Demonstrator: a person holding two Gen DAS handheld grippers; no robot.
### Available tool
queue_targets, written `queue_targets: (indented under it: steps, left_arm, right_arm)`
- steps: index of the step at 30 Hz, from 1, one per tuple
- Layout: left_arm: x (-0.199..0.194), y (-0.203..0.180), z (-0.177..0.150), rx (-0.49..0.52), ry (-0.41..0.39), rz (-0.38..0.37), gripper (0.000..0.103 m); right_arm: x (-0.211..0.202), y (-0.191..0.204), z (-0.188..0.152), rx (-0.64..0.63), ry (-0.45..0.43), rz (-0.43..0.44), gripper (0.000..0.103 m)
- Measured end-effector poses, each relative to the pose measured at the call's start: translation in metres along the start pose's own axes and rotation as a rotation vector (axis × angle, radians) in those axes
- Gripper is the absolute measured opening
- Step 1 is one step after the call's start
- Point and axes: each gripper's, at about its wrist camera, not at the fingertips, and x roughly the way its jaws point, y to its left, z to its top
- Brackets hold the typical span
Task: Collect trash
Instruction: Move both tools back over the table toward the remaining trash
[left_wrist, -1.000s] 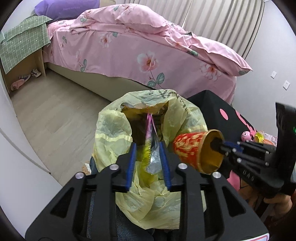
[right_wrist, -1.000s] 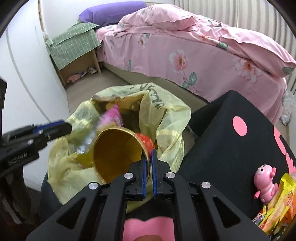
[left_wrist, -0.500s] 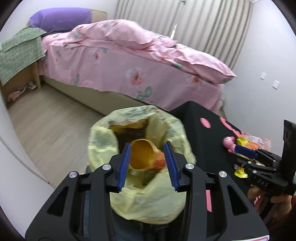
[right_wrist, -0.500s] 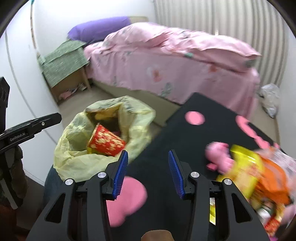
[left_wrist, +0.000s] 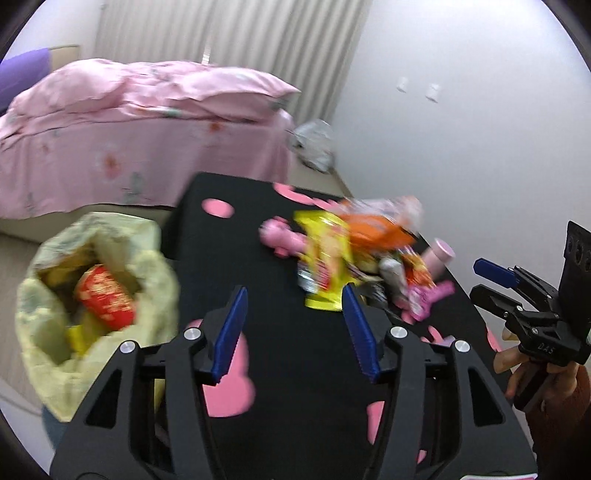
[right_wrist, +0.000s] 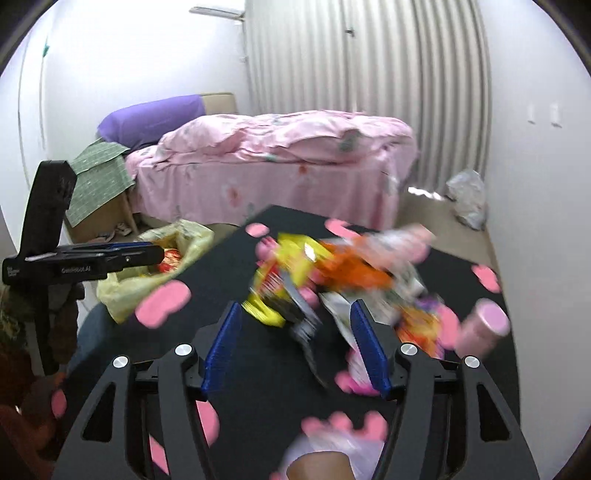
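Now both grippers, left (left_wrist: 293, 325) and right (right_wrist: 295, 347), are opening, empty, over bare black table (left_wrist: 295, 369); wrappers (left_wrist: 325, 258) crowd upper right, bag (left_wrist: 92, 295) hugs the left edge.

Red cup (left_wrist: 105, 297) inside yellow bag (left_wrist: 155, 280)

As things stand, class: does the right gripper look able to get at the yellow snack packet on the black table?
Probably yes. The right gripper is empty, its jaws opening, and the yellow snack packet lies just ahead on the black table with bare tabletop between them. Blur hides the packet's exact edges.
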Motion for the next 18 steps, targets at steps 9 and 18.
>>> queue_targets:
  steps: [9, 18]
  left_arm:
    - [0.057, -0.029, 0.008, 0.023, 0.062, -0.107, 0.059]
    - [0.102, -0.06, 0.014, 0.103, 0.146, -0.121, 0.06]
  right_arm:
    - [-0.021, -0.045, -0.048, 0.094, 0.031, -0.113, 0.058]
    - [0.004, -0.044, -0.081, 0.101, 0.136, -0.173, 0.058]
